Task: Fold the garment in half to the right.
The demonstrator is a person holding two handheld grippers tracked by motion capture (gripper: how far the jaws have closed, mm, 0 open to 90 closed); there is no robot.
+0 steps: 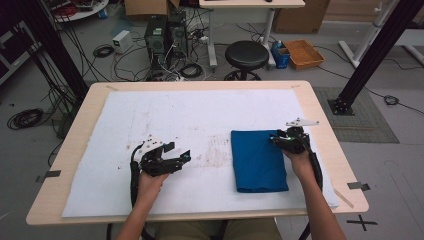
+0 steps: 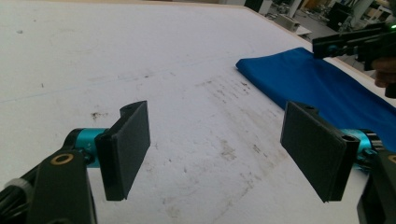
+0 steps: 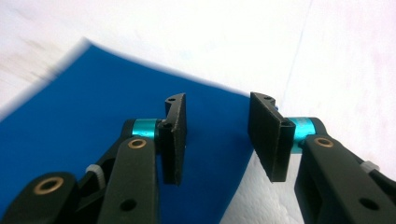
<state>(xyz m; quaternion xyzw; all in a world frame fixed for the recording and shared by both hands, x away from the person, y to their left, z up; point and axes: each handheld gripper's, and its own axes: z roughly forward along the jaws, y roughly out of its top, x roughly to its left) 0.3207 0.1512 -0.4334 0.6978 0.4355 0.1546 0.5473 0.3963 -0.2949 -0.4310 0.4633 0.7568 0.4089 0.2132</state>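
At the near edge of the table (image 1: 55,200), in the high view, 2 forearms come in from the bottom, each hand holding a two-jaw tool. The left gripper (image 1: 184,156) sits over the stained white sheet (image 1: 175,115) left of centre, its black cable trailing back along the forearm. In the left gripper view its 2 flat black jaws stand wide apart with nothing between them, above bare, smudged sheet; it is released.

To the right lies the folded blue cloth (image 1: 258,161), flat on the white sheet, its long side running from the near edge toward the far one. The right gripper (image 1: 276,137) is at the cloth's far right corner. In the right gripper view (image 3: 217,135) its jaws stand parted by a moderate gap, with the cloth (image 3: 84,102) under the left jaw and the cloth's edge running beneath the gap; nothing is pinched between the pads, so it too is released. Whether the jaw tips touch the fabric I cannot tell.

From the left gripper view the cloth (image 2: 317,86) shows to the right, beyond the jaws, with the right gripper (image 2: 327,46) above its far end.

Beyond the table stand a black round stool (image 1: 246,54), 1 orange basket (image 1: 304,53), and cables on the floor.
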